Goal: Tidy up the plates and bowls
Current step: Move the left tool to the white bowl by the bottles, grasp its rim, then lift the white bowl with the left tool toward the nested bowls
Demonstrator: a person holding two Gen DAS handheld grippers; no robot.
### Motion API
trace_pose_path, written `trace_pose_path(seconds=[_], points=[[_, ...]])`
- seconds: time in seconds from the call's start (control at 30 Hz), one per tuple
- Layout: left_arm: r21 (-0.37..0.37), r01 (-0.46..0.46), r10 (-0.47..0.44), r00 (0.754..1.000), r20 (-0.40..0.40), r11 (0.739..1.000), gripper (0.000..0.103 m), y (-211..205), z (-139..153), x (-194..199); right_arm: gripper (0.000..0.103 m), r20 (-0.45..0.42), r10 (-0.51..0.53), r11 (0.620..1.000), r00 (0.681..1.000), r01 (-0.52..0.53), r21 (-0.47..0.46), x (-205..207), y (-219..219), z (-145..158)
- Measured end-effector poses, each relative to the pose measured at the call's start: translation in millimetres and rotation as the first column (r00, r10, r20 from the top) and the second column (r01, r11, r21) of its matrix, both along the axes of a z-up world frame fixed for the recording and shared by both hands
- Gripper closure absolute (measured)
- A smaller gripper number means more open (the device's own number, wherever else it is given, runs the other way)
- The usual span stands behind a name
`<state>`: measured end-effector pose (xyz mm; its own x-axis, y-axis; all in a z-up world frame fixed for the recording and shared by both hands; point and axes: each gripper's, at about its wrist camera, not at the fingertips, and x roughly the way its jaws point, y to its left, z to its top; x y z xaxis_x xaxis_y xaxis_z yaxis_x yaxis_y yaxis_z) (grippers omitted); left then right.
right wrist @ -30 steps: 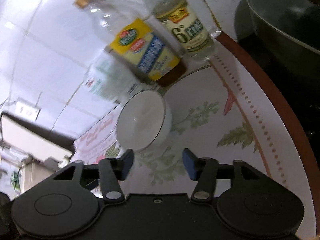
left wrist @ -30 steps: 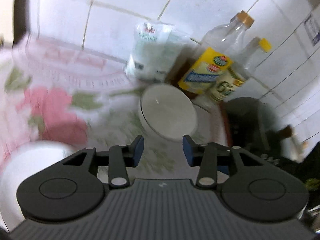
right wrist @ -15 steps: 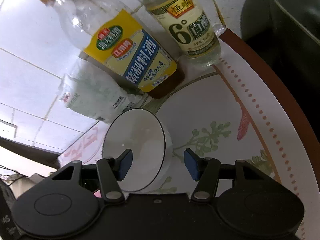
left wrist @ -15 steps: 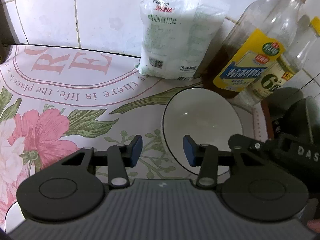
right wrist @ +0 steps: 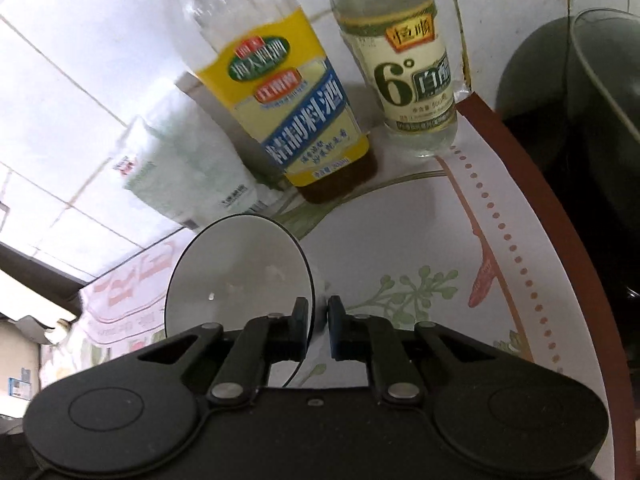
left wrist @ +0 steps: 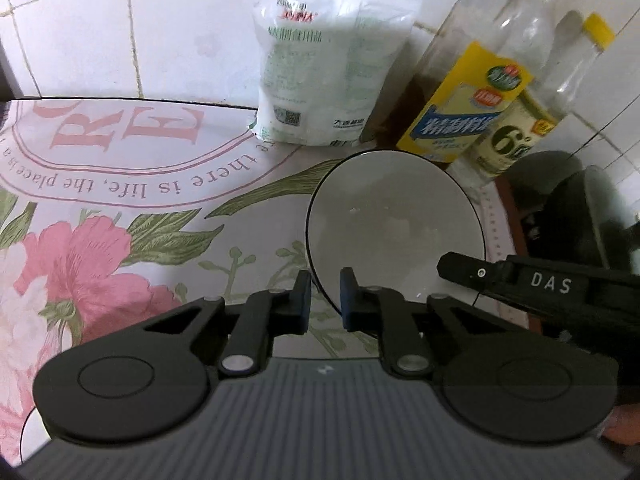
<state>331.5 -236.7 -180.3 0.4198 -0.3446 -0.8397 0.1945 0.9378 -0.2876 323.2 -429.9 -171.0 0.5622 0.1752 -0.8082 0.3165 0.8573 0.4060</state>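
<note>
You have both grippers on the same white bowl (left wrist: 394,224), which stands upright on the floral tablecloth (left wrist: 120,184) near the tiled wall.

Left gripper (left wrist: 325,300): clenched on the near left rim of the bowl, with the rim running between the two blue pads. Right gripper (right wrist: 318,322): clenched on the bowl's right-hand rim, seen edge-on between its pads in the right wrist view; its black body also enters the left wrist view from the right. Both grasps look seated on the rim rather than on the bowl wall.

Surroundings: a white plastic bag (left wrist: 332,68) leans against the tiles just behind the bowl. A yellow-labelled bottle (left wrist: 476,92) and a clear bottle marked "6°" (right wrist: 404,60) stand behind and to the right, near the bowl but not touching it. A dark pot (right wrist: 592,128) sits past the brown edge of the cloth.

Progress, as a judgement: this is an early stage. One bowl is secured and, as far as I can tell, not yet lifted off the cloth. A curved white edge (left wrist: 30,432) at the lower left of the left wrist view may be another dish; too little of it shows to confirm. No stack or storage spot is visible, so nothing appears organized yet. Remaining: lift the bowl clear of the bottles and place it with the other dishes.
</note>
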Motion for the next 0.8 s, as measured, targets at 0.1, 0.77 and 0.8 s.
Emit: trace_pose_path(seconds=[0.1,0.77,0.8], points=[[0.019,0.007,-0.007,1.000,0.022,1.000,0.090,-1,15,-14,0.089,-0.007,0.009,1.000,1.000,-0.009,0.007,-11,0,12],[0.069,0.098,-0.105,0.989,0.107,0.993,0.090,3,88,-138,0.088,0.072,0.148,0.981,0.986,-0.137,-0.140,-131,13,89],[0.064,0.098,-0.105,0.989,0.105,0.993,0.090,4,89,-144,0.088,0.068,0.148,0.980,0.987,-0.138,-0.140,-135,13,90]])
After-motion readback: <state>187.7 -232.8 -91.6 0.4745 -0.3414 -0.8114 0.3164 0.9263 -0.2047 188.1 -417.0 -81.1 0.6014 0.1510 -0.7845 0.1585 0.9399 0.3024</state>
